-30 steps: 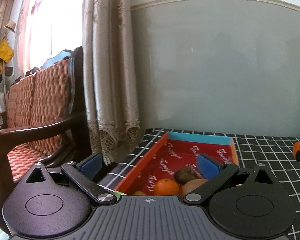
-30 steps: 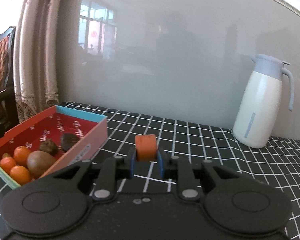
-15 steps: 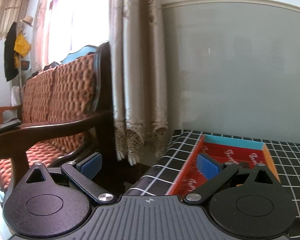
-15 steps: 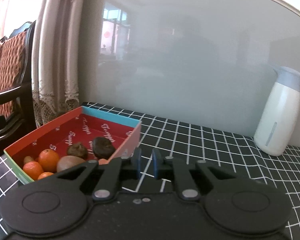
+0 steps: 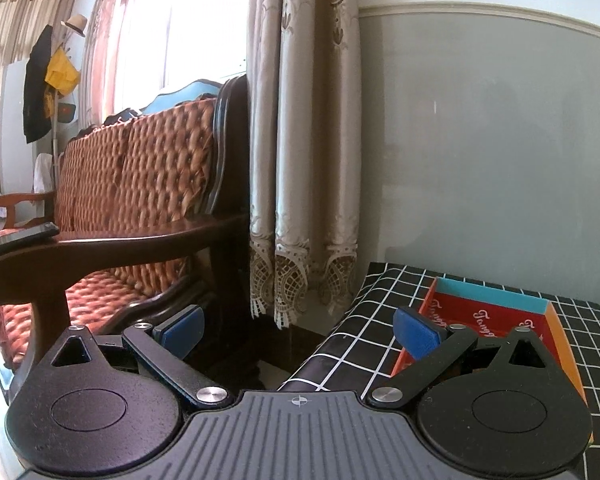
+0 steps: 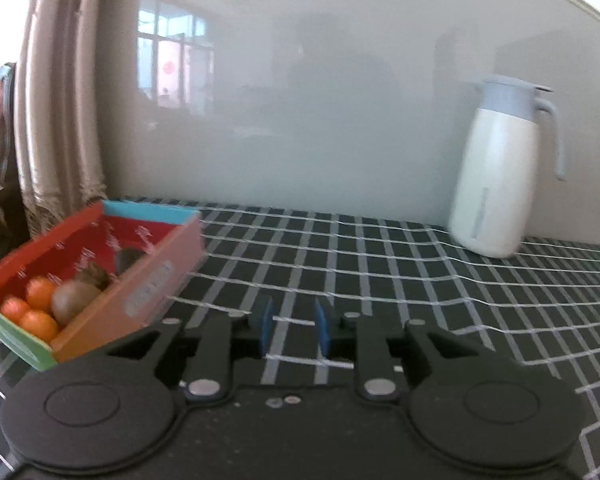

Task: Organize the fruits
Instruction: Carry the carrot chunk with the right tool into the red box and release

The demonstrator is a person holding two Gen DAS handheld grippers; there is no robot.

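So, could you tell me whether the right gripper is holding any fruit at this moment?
No, the right gripper has only checked tablecloth showing between its blue pads.

Red box with a turquoise far wall and orange outer side – orange and brown fruit inside; black tablecloth gridded white; white, grey-lidded jug.

- Your fruit box sits at the frame's left on the counter, fruits inside.
- Your jug stands far right, against the wall.
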